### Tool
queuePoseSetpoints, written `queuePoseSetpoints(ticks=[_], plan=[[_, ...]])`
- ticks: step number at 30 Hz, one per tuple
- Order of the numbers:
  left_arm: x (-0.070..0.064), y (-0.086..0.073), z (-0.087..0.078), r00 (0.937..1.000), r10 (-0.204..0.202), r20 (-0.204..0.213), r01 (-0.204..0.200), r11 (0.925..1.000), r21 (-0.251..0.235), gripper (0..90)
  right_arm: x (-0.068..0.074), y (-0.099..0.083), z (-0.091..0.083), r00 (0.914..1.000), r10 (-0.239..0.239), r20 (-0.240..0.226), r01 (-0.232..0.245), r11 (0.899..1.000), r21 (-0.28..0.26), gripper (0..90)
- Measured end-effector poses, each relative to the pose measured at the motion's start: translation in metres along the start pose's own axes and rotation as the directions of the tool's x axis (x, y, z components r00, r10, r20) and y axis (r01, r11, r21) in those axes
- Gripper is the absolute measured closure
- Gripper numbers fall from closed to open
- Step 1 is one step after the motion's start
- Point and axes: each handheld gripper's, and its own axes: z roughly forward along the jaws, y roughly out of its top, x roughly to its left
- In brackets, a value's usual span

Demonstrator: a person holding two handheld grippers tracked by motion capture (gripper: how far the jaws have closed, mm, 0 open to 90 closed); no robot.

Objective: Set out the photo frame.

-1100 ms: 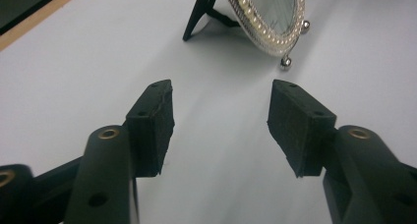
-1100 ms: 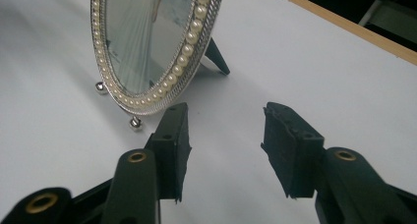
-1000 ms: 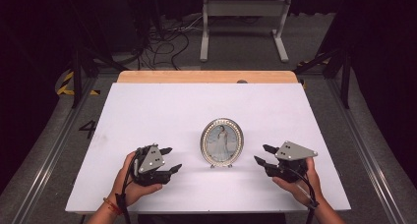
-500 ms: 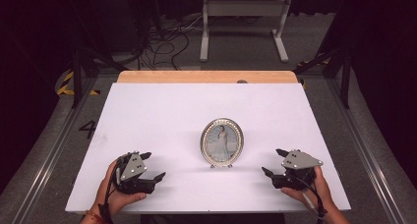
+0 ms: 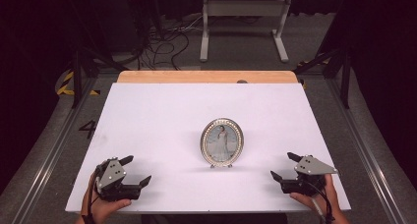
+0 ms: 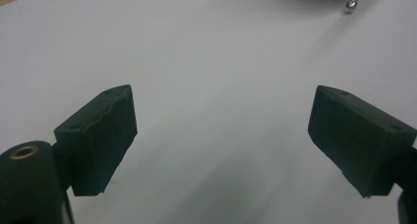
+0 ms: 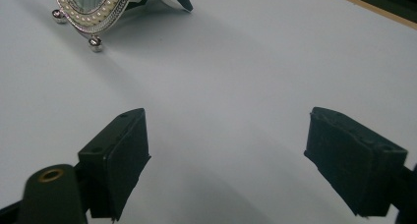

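Two wide-open, empty claws, left claw (image 5: 135, 171) and right claw (image 5: 284, 166), are held flanking the oval picture frame (image 5: 222, 142), which is judged light, rigid and fragile-glazed, best gripped by its beaded rim.

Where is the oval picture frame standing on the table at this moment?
In the high view the oval picture frame stands upright on the white table, slightly right of centre, between and beyond the left gripper and right gripper, touching neither.
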Motion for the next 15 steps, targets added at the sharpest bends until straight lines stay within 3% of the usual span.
queuePoseSetpoints(ticks=[15], plan=[[0.0066, -0.0039, 0.0047, 0.9991, 0.006, -0.041, -0.005, 0.9996, 0.026, 8.8, 0.0001, -0.0043, -0.0022, 0.9998, -0.006, 0.022, 0.005, 1.000, 0.003, 15.9]])
